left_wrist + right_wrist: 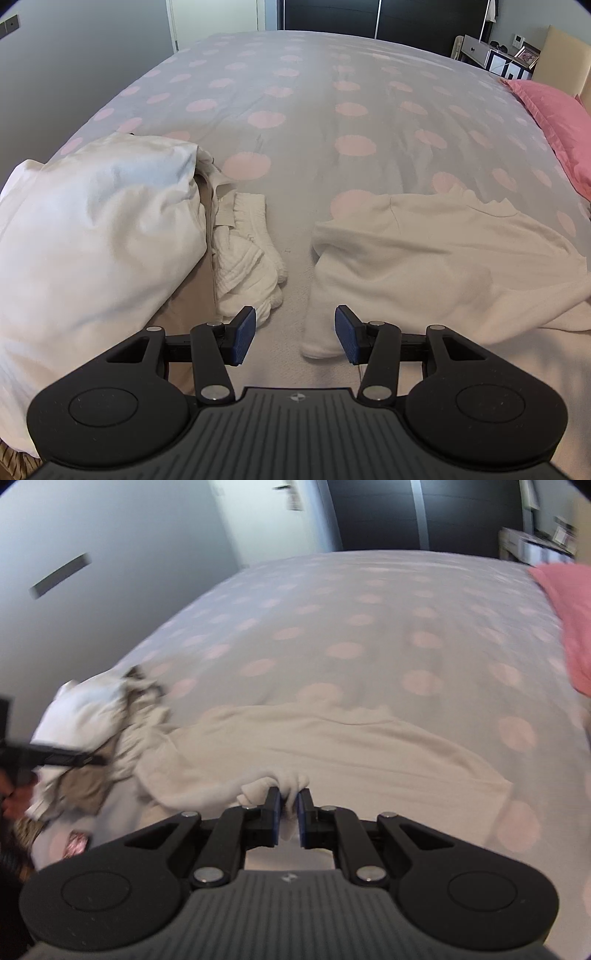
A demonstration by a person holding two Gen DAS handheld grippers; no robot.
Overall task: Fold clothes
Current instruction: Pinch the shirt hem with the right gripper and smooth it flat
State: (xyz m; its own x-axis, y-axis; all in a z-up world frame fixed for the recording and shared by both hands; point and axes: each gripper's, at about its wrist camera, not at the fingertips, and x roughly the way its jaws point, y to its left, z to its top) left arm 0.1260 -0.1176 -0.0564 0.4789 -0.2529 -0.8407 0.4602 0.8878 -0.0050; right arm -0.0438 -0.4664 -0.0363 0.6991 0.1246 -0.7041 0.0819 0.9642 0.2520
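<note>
A cream long-sleeved top [436,251] lies spread on the bed; it also shows in the right wrist view [332,746]. My left gripper [295,334] is open and empty, low over the bed, with the top's sleeve end [321,343] just inside its right finger. My right gripper [289,808] is shut on a bunched edge of the cream top [280,779] at the near side. A pile of white clothes [96,236] lies at the left, also seen blurred in the right wrist view [92,731].
The bed has a grey cover with pink dots [295,92]. A pink pillow [554,118] lies at the right. A ribbed white garment [251,258] lies beside the pile. A nightstand [491,55] stands at the far right. The left gripper's body [55,757] shows at the left edge.
</note>
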